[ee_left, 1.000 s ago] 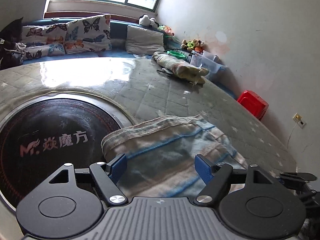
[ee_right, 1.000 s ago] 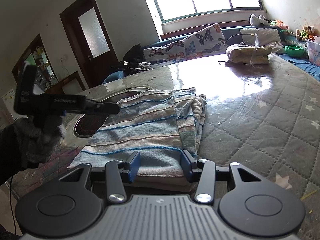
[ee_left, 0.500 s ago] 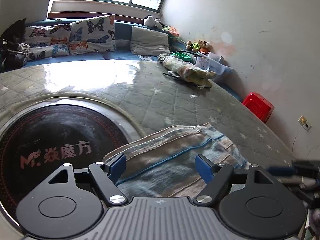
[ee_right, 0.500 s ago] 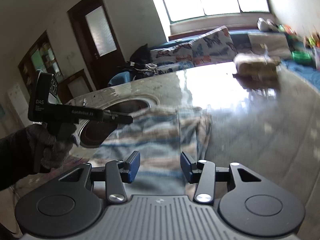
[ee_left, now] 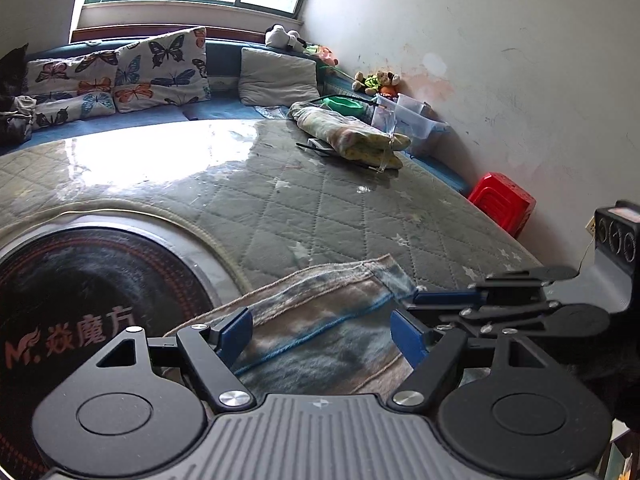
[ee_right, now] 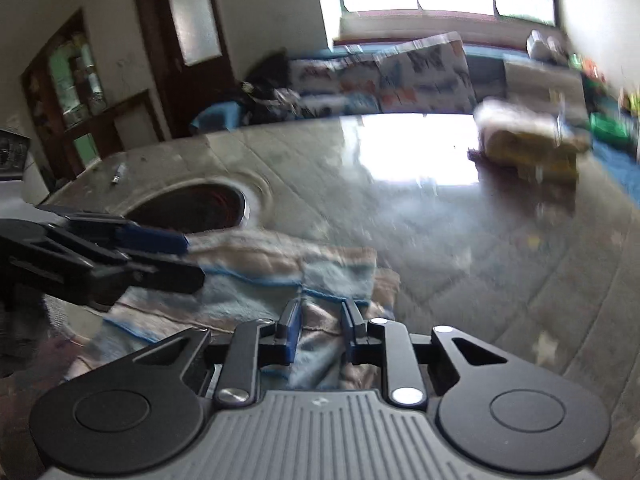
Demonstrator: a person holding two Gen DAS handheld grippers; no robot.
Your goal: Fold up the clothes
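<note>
A folded striped garment in blue, beige and grey [ee_left: 320, 312] lies on the quilted round table, next to the dark round hotplate. My left gripper [ee_left: 322, 334] is open, its blue fingers spread wide just above the garment's near part. In the left wrist view the right gripper [ee_left: 448, 300] comes in from the right, low at the garment's right corner. In the right wrist view, which is blurred, my right gripper [ee_right: 320, 330] stands open with a narrow gap, with folded cloth [ee_right: 320, 280] between the fingers. The left gripper [ee_right: 160, 240] shows at the left there.
The dark hotplate [ee_left: 80, 292] is set in the table [ee_left: 320, 200] at the left. A second folded bundle [ee_left: 348, 136] lies at the table's far side. A red stool [ee_left: 504, 200] stands by the right wall. Butterfly cushions [ee_left: 120, 76] line the bench under the window.
Both grippers have come lower and nearer the garment's near edge. The right gripper's fingers have narrowed around the cloth, and it has entered the left wrist view from the right.
</note>
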